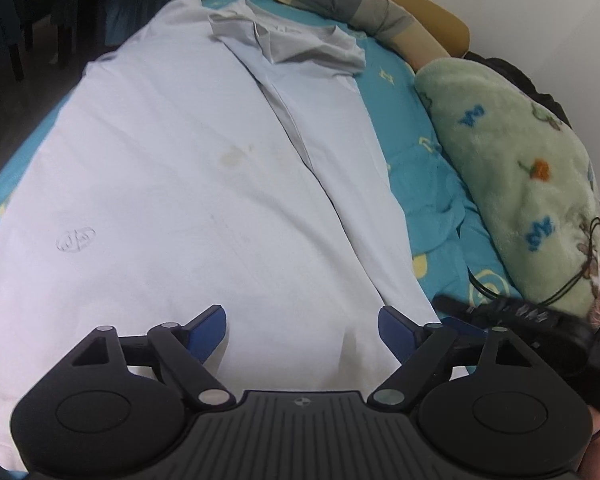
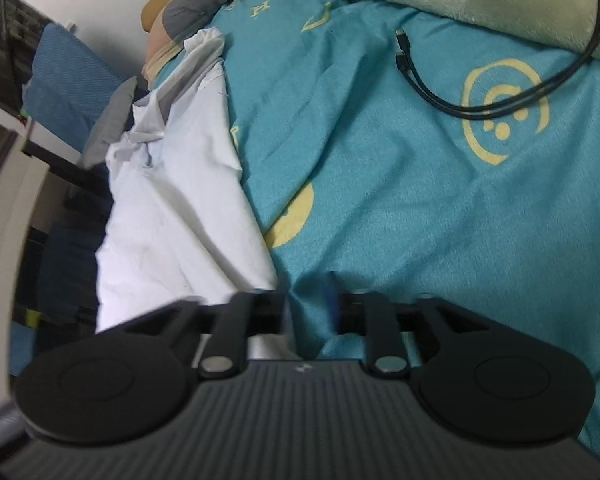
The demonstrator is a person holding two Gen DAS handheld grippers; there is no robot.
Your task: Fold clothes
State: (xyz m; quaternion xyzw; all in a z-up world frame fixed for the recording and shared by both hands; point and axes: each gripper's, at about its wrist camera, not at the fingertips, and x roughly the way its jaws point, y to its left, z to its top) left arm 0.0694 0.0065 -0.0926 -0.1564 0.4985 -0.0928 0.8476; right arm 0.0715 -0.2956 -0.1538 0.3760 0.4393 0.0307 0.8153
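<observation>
A white polo shirt (image 1: 188, 200) with a grey collar (image 1: 284, 40) lies spread on the teal bed sheet (image 1: 412, 152). Its right side is folded inward as a long strip (image 1: 340, 152). My left gripper (image 1: 304, 332) hovers over the shirt's near end. It is open, with only flat cloth showing between the blue pads (image 1: 214, 330). In the right wrist view the shirt (image 2: 172, 208) lies to the left. My right gripper (image 2: 308, 308) is blurred and open over the sheet (image 2: 380, 220), its left finger beside the shirt's corner.
A green fleece blanket (image 1: 512, 184) is bunched along the right side of the bed, with a striped pillow (image 1: 356, 4) at the head. Black cables (image 2: 480, 100) loop on the sheet near the blanket. A black device (image 1: 508, 314) sits by the shirt's near right corner.
</observation>
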